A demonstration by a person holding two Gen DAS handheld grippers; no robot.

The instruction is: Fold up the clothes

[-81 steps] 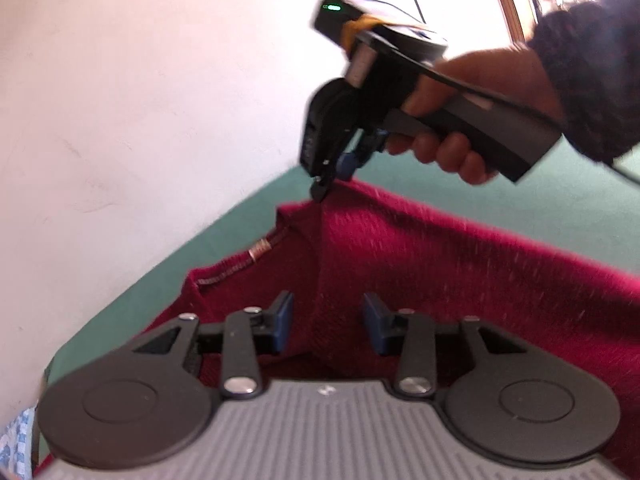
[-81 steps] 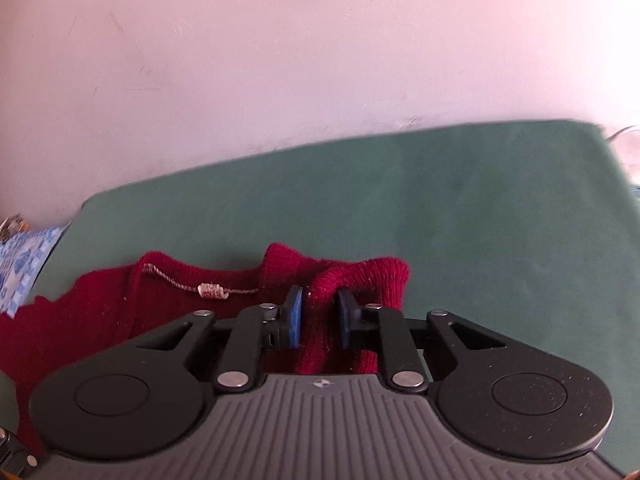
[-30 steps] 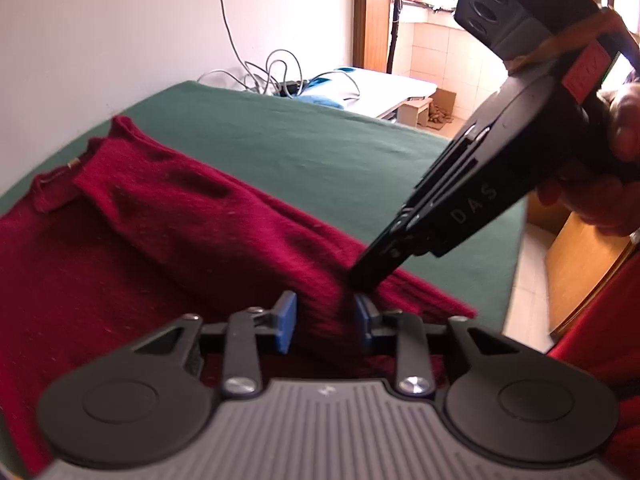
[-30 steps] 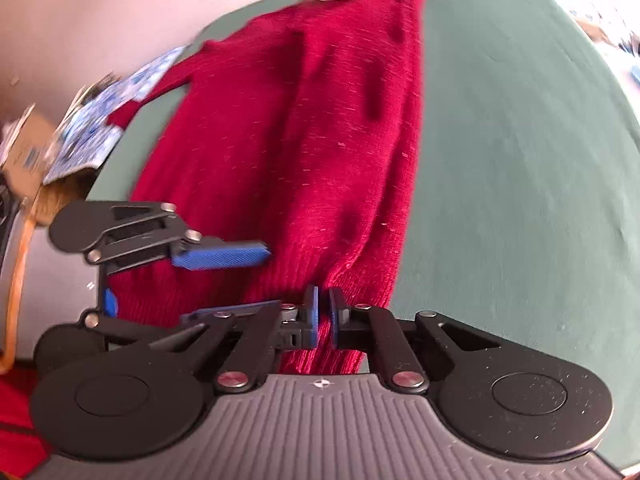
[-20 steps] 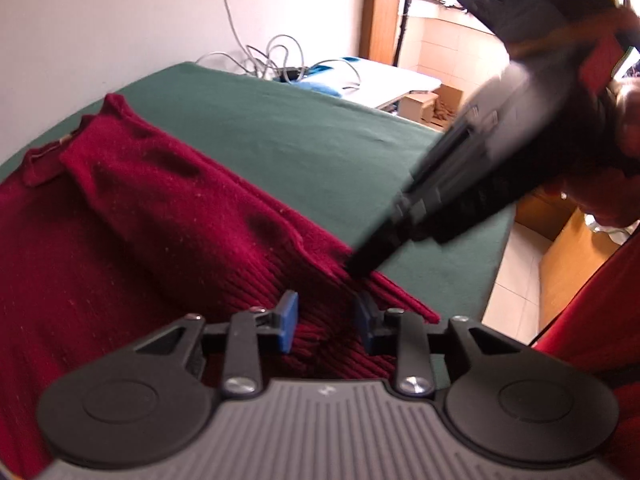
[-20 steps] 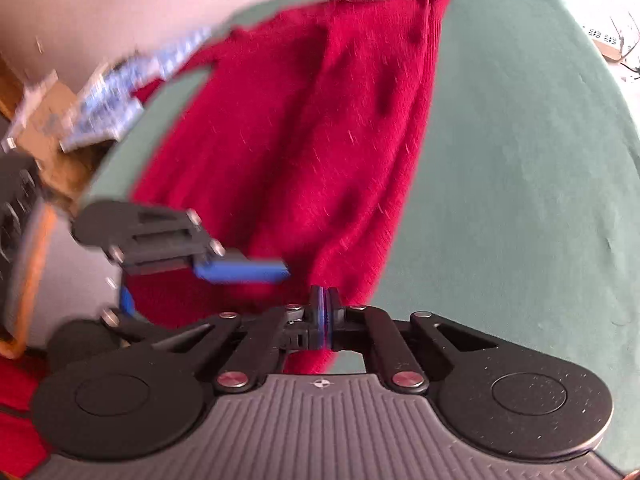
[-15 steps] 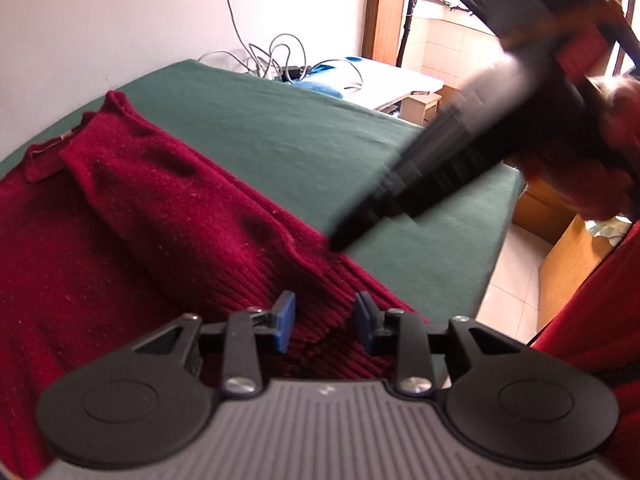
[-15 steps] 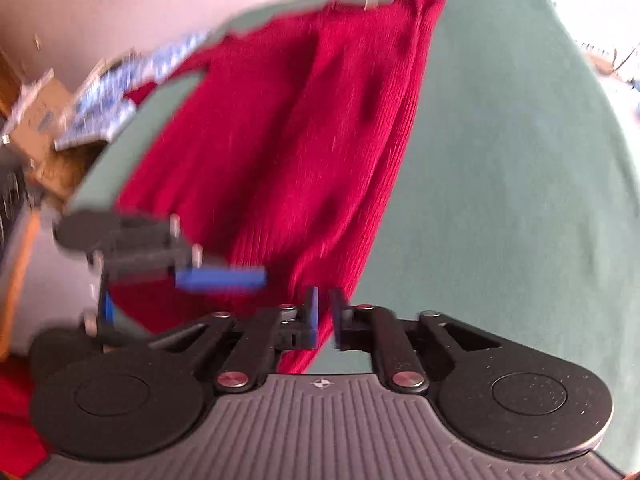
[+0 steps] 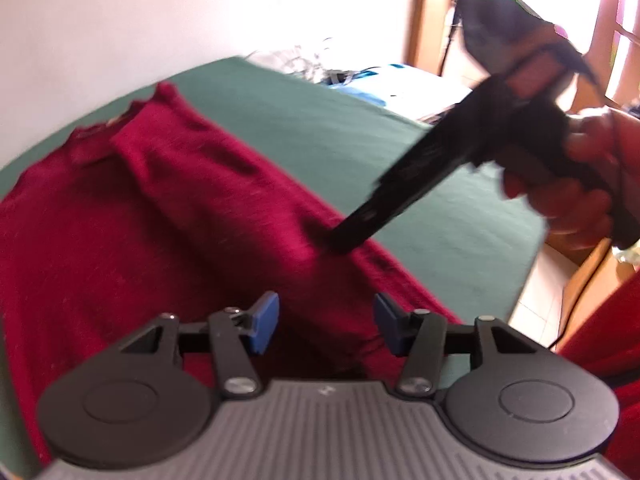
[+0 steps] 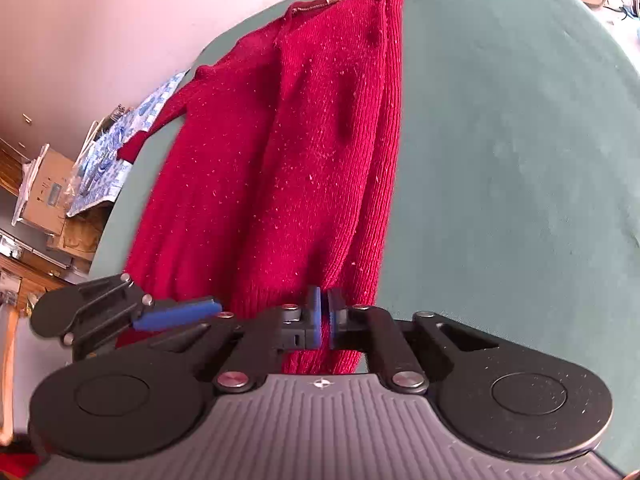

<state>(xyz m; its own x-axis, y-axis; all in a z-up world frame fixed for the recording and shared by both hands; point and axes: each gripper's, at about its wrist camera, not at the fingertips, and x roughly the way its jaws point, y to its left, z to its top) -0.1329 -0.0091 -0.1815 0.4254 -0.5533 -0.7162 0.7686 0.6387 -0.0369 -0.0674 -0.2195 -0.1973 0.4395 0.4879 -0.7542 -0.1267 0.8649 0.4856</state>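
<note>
Red sweater (image 10: pixel 288 152) lies lengthwise on the green table (image 10: pixel 500 160), one side folded over. Right hand-held gripper (image 10: pixel 323 316) is clamped tight at the sweater's near hem, knit pinched between its pads. Left hand-held gripper (image 9: pixel 326 322) is opening over that hem, pads clear of the knit.

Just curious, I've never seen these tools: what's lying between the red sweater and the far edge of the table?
Only bare green table cover lies beside the red sweater on that side, as the right wrist view shows.
</note>
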